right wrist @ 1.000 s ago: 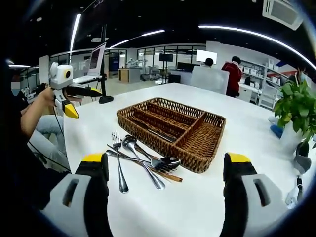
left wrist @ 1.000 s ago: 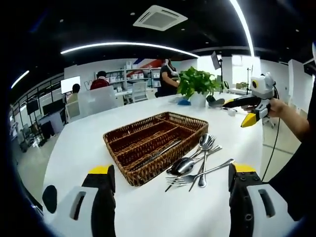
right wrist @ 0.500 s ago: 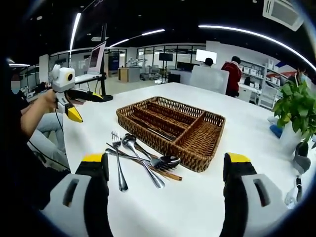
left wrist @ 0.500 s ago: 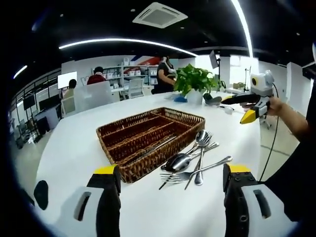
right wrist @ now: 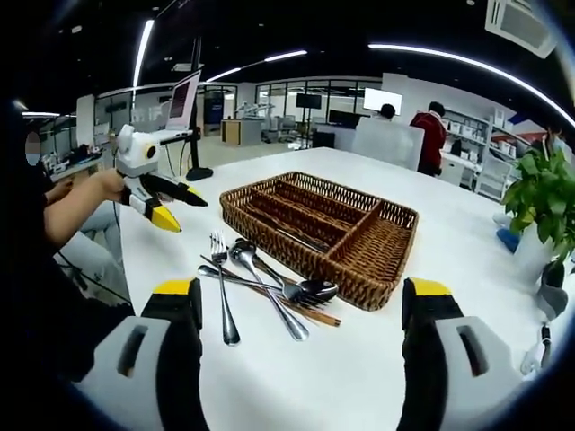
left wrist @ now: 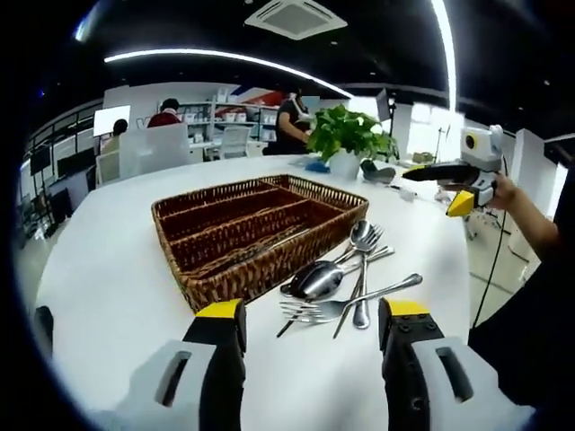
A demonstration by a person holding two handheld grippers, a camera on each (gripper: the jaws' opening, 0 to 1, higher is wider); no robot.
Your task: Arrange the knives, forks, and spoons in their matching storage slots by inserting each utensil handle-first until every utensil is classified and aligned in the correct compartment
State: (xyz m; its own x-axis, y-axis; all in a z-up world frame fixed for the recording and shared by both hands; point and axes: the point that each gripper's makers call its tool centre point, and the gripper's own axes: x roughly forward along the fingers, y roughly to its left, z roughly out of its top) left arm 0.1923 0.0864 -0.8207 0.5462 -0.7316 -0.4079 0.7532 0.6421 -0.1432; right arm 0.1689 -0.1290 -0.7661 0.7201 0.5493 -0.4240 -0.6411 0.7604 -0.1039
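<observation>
Cutlery pile (left wrist: pixel 346 287) seen frame centre, just beside basket (left wrist: pixel 256 233). Left gripper (left wrist: pixel 310 328) and right gripper (right wrist: pixel 296 310) held open, empty. Tangled handles likely: two pieces could be lifted together, wrong slot.

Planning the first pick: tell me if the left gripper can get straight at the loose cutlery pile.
Probably yes. The left gripper is open, its jaws pointing at the cutlery pile, with bare table between. The wicker tray sits off to one side.
</observation>
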